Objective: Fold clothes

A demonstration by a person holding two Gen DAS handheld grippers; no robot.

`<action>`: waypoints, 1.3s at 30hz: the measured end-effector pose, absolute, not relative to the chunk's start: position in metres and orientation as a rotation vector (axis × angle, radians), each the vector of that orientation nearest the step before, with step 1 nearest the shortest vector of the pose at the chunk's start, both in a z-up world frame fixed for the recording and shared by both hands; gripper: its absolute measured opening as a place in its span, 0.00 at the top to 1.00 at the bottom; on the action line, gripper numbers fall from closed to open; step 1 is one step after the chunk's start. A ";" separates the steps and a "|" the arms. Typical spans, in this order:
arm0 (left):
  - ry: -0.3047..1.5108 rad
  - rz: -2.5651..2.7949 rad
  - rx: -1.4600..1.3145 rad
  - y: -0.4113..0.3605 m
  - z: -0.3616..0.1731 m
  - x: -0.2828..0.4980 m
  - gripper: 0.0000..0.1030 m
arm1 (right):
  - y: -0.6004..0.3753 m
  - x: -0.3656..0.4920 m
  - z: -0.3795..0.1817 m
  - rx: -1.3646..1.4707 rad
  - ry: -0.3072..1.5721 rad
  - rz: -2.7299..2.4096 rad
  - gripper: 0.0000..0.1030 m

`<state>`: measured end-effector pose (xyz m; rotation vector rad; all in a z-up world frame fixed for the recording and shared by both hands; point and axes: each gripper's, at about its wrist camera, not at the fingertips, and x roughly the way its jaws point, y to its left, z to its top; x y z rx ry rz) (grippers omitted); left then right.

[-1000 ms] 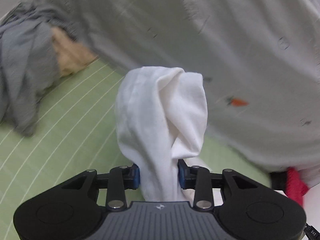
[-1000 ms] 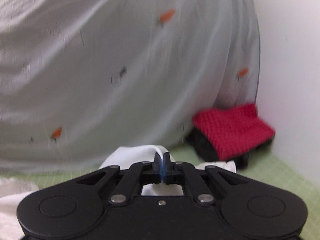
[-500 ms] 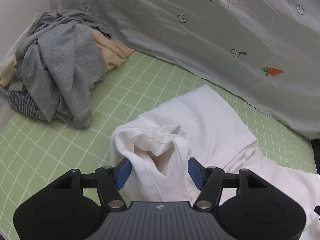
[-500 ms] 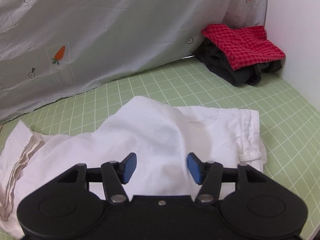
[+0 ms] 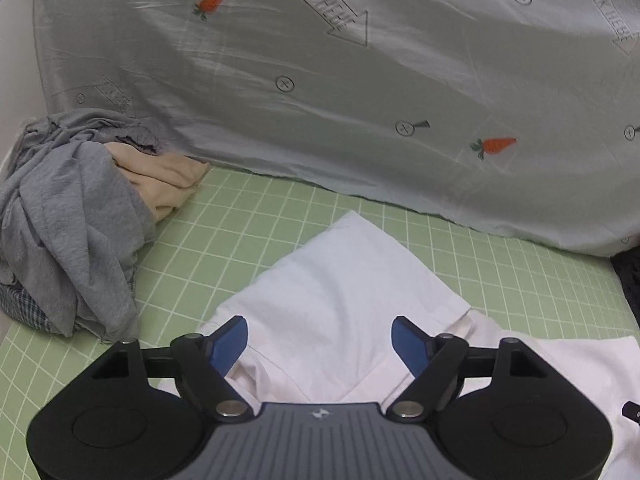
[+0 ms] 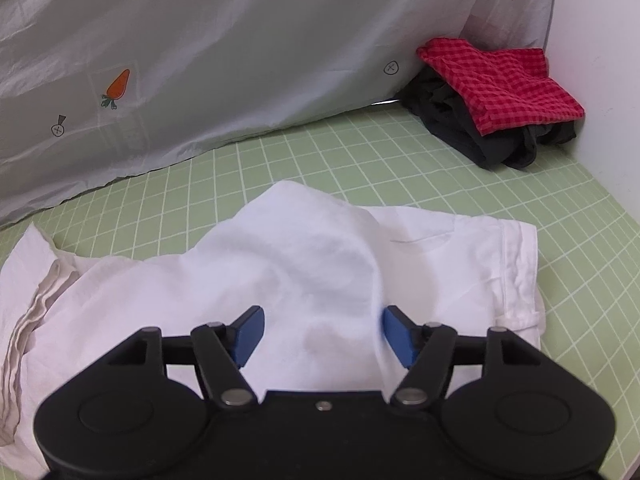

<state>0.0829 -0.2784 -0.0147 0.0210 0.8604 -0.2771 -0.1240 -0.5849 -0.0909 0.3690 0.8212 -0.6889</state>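
Note:
A white garment [image 5: 344, 292] lies spread on the green grid mat [image 5: 248, 232]. In the left wrist view my left gripper [image 5: 320, 344] hovers over its near part, jaws still opening wide, the blue pads clear of the cloth. In the right wrist view the same white garment [image 6: 304, 264] bulges up in a soft hump before my right gripper [image 6: 322, 334]. Its jaws are opening too, with cloth lying beneath and between the pads but not pinched. A hemmed sleeve edge [image 6: 520, 276] lies at the right.
A crumpled pile of grey and beige clothes [image 5: 76, 216] sits at the mat's left. A folded red checked cloth on dark clothing [image 6: 500, 92] sits in the back right corner by a white wall [image 6: 600, 60]. A grey carrot-print sheet [image 5: 360, 80] hangs behind.
Both grippers let go of the white garment and opened wide. The garment, lifted and bunched a second ago, has dropped onto the mat and now lies flatter.

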 end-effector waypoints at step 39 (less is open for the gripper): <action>0.626 -0.192 -0.123 -0.282 0.023 0.232 0.98 | -0.708 -0.045 -0.001 0.125 0.444 -0.967 0.99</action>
